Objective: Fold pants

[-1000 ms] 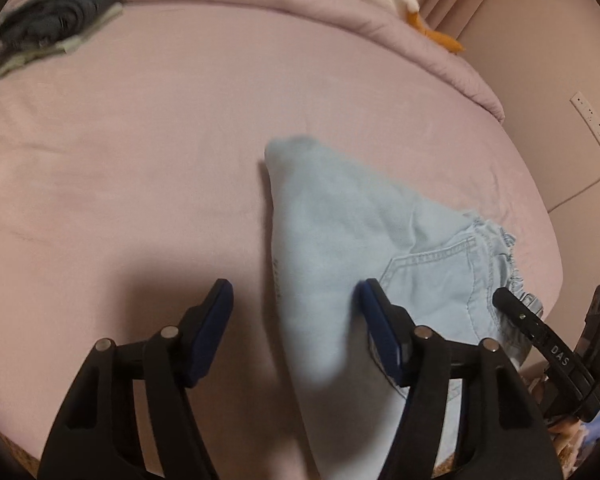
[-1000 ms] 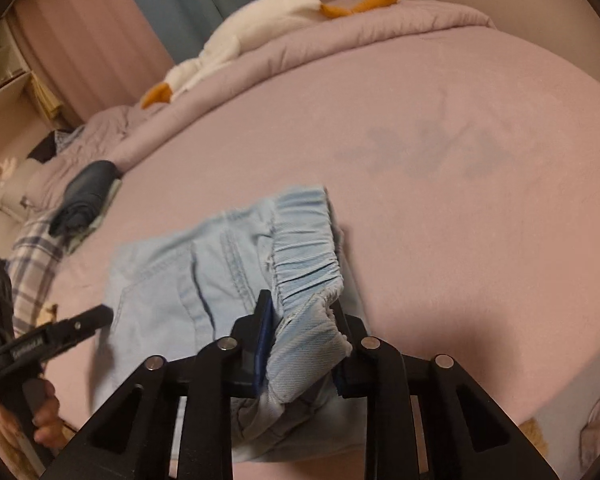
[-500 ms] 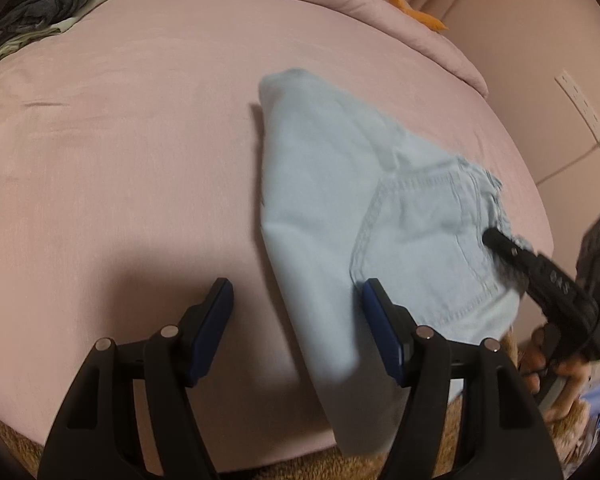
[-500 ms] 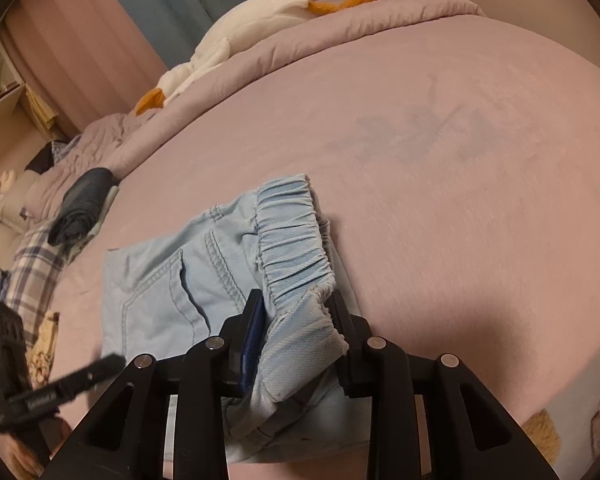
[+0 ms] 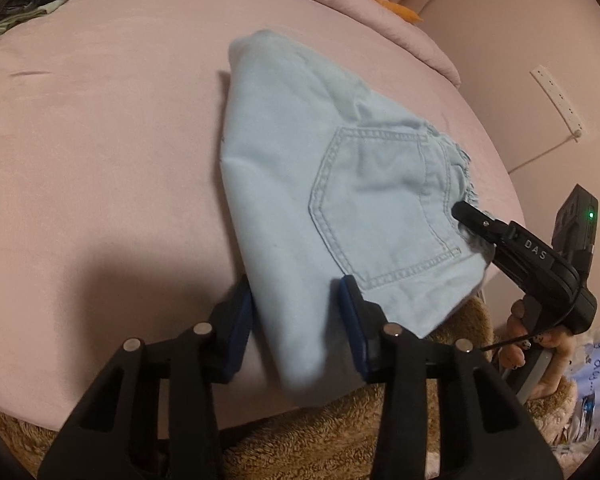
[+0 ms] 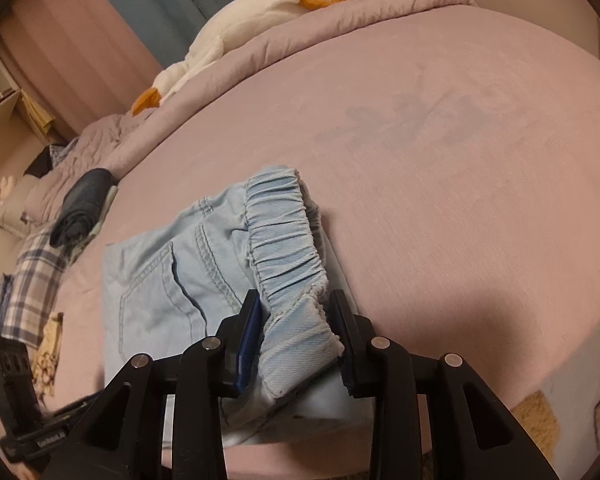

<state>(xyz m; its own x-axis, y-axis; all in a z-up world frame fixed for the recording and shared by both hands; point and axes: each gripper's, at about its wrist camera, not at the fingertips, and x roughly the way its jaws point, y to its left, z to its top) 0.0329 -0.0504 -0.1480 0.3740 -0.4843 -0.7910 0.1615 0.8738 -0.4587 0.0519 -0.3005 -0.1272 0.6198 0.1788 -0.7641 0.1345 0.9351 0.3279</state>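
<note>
Pants (image 5: 340, 200): one pair, pale blue denim, folded into a compact wedge; back pocket with double stitching faces up; gathered elastic waistband (image 6: 284, 236) with a frayed edge.
Pants, place: on the pink bed (image 5: 100, 140), at its near edge; in the left view the narrow end points to 12 o'clock and the broad end overhangs the edge at 6 o'clock.
Left claw (image 5: 296, 320): one; blue pads on either side of the folded near edge, fabric between them; whether the pads press on the cloth cannot be told.
Right claw (image 6: 296, 336): one; clamped on the bunched waistband end, cloth squeezed between both pads; in the left view it sits at 3 o'clock, its tip on the waistband.
Hand (image 5: 540, 340): one seen, painted nails, holding the right claw's grip.
Plush goose (image 6: 236, 28): one, white with orange beak and feet, on the rolled quilt at 12 o'clock in the right view.
Dark garment (image 6: 82, 208): one, rolled, at 9 o'clock in the right view.
Plaid cloth (image 6: 32, 284): one, just below the dark garment.
Power strip (image 5: 556, 100): one, on the wall at 2 o'clock in the left view.
</note>
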